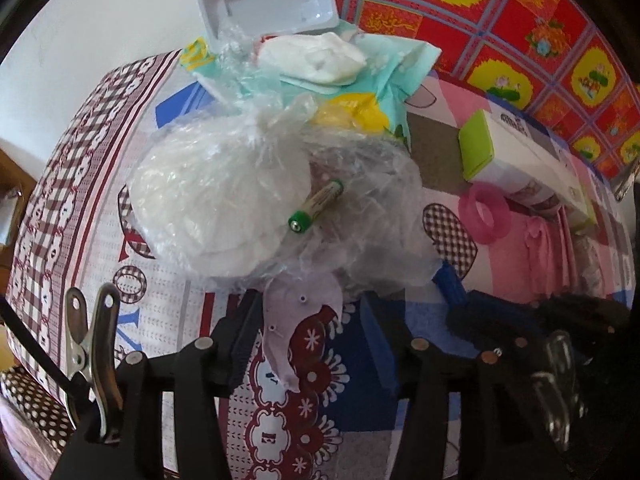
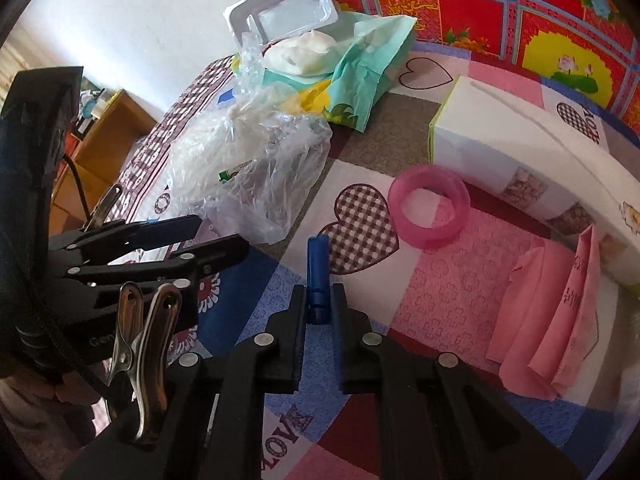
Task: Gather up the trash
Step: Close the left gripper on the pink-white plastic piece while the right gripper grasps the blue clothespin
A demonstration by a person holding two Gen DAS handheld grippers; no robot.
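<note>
The right gripper (image 2: 319, 312) has its fingers clenched on a small blue plastic cylinder (image 2: 318, 276); the left gripper (image 1: 316, 328) hangs released at the crumpled clear plastic bag (image 1: 256, 200) mid-frame; next, drop the cylinder into that bag

Right gripper (image 2: 319, 312) clamps blue cap (image 2: 318, 276) beside pink ring (image 2: 430, 206)

You work over a patchwork bedspread (image 2: 460, 288) of hearts and checks. Far behind it you see a plain white wall (image 2: 140, 20), daylit; far right, a red floral cloth (image 2: 500, 8); far left, a wooden cabinet (image 2: 104, 128).
</note>
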